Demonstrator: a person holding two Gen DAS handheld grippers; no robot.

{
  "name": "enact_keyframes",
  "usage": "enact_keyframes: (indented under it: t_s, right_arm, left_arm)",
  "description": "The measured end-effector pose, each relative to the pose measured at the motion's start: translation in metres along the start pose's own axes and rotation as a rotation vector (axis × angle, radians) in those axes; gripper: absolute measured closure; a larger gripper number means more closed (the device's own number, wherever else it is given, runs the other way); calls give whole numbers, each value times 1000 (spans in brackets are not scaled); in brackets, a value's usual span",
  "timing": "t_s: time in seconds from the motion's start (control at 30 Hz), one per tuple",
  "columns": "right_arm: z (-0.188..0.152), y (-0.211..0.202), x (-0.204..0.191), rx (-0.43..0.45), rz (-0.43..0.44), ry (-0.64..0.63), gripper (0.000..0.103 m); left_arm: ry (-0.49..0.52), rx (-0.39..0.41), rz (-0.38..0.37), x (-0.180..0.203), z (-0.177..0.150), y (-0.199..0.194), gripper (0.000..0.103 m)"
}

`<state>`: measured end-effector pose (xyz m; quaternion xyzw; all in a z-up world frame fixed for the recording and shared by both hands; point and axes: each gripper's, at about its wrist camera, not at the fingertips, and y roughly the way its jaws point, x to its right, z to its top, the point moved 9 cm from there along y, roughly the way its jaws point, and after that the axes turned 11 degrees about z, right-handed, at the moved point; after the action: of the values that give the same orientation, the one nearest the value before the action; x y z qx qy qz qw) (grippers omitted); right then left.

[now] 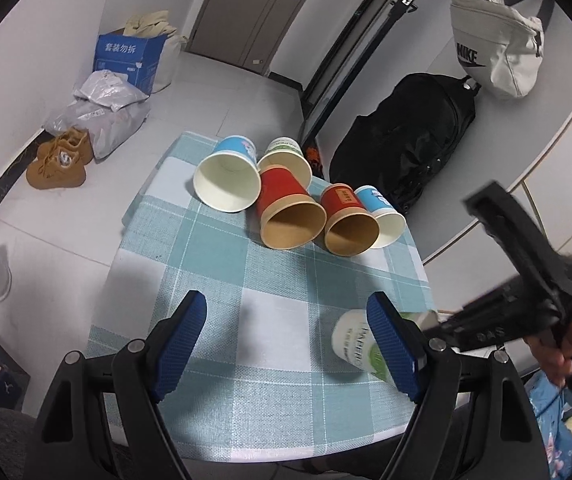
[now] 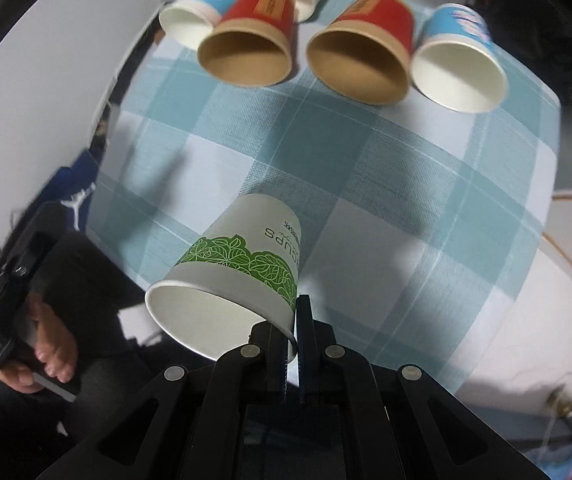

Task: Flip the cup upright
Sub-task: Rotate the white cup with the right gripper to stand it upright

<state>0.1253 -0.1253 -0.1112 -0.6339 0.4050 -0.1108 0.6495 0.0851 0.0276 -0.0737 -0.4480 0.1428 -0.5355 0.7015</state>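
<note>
A white paper cup with a green leaf band [image 2: 242,264] is pinched by its rim in my right gripper [image 2: 295,320], tilted with its mouth toward the camera, over the checked tablecloth [image 2: 406,184]. In the left wrist view the same cup [image 1: 356,340] shows partly behind my right blue finger pad [image 1: 394,348]. My left gripper [image 1: 290,340] is open and empty above the cloth, with the cup just to its right. The right gripper's black body [image 1: 526,292] reaches in from the right.
Several cups lie on their sides at the table's far end: two red [image 1: 290,208] [image 1: 348,216], two blue [image 1: 230,176] [image 1: 382,216], one green-patterned [image 1: 286,156]. On the floor are a black backpack [image 1: 402,144], a blue box [image 1: 130,60], bags and brown shoes [image 1: 60,160].
</note>
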Motion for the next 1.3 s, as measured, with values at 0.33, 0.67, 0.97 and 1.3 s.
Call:
enact_keyframes:
  t_s: [0.33, 0.67, 0.97, 1.3]
  right_arm:
    - [27, 12, 0, -52, -86, -76, 96]
    - [40, -1, 3, 80, -78, -94, 92]
    - [26, -49, 6, 421, 34, -47, 56]
    - [-31, -102, -7, 903, 49, -32, 39]
  left_arm:
    - [-2, -23, -11, 0, 2, 6, 24]
    - [44, -17, 6, 10, -1, 7, 24]
    - [76, 8, 35, 20, 0, 6, 24]
    - [196, 96, 112, 46, -4, 0, 24]
